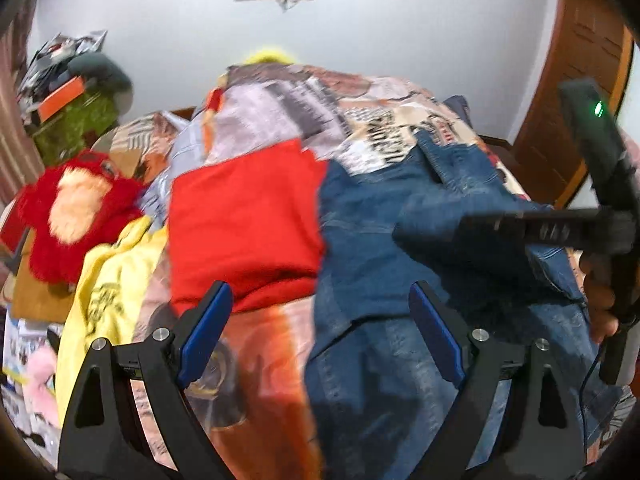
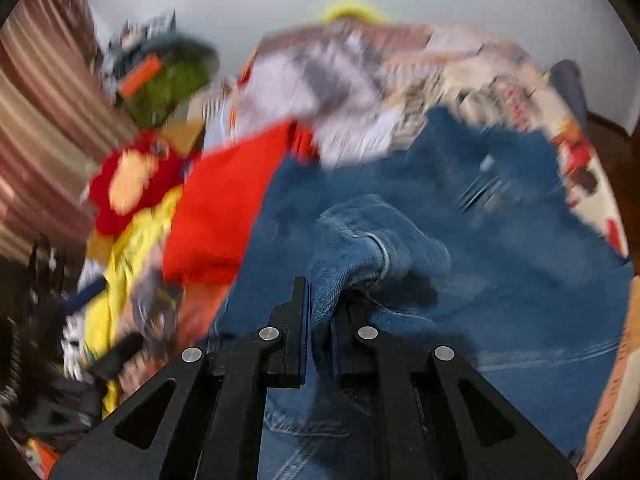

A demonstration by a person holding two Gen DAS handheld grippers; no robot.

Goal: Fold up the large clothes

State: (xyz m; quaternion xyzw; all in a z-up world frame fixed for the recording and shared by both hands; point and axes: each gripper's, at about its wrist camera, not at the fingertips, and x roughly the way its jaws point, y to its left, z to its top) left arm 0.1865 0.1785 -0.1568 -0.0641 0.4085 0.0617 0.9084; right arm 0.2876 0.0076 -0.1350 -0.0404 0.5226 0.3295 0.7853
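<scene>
Blue jeans [image 1: 380, 248] lie spread on a bed with a patterned cover [image 1: 280, 344]. My left gripper [image 1: 320, 320] is open and empty, hovering over the near edge of the jeans and the cover. My right gripper [image 2: 322, 308] is shut on a bunched fold of the jeans [image 2: 360, 240] and holds it lifted above the rest of the denim. The right gripper also shows in the left wrist view [image 1: 500, 232] at the right, over the jeans. A folded red garment [image 1: 244, 220] lies left of the jeans.
A yellow shirt [image 1: 108, 280] and a red plush toy [image 1: 76, 208] lie at the bed's left. A heaped patterned blanket [image 1: 320, 108] sits behind. A wooden door [image 1: 580, 80] stands at the right. Striped curtains [image 2: 44, 120] hang at the left.
</scene>
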